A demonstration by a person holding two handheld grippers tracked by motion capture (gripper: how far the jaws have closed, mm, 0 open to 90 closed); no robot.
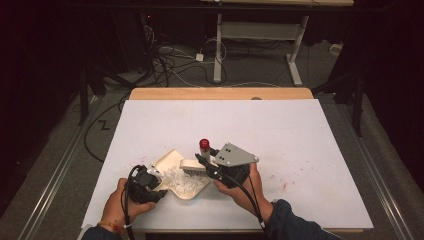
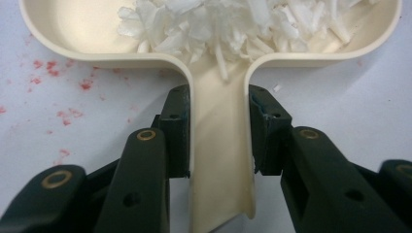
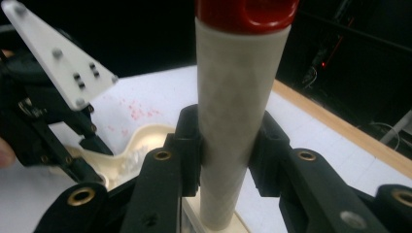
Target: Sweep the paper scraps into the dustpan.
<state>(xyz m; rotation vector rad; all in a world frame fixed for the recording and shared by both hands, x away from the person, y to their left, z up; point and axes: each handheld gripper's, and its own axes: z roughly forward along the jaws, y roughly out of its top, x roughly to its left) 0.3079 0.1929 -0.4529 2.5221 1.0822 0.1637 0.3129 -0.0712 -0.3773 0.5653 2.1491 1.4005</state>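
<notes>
Dustpan handle (image 2: pixel 221 145) clamped in left claw (image 2: pixel 218 131), brush handle (image 3: pixel 233 121) upright in right claw's (image 3: pixel 226 145) grip.

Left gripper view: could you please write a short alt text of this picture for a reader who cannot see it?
The left gripper is shut on the handle of a cream dustpan, one black jaw on each side. The pan, at the top, holds a pile of white shreds. It lies on a white table with small red stains at the left.
</notes>
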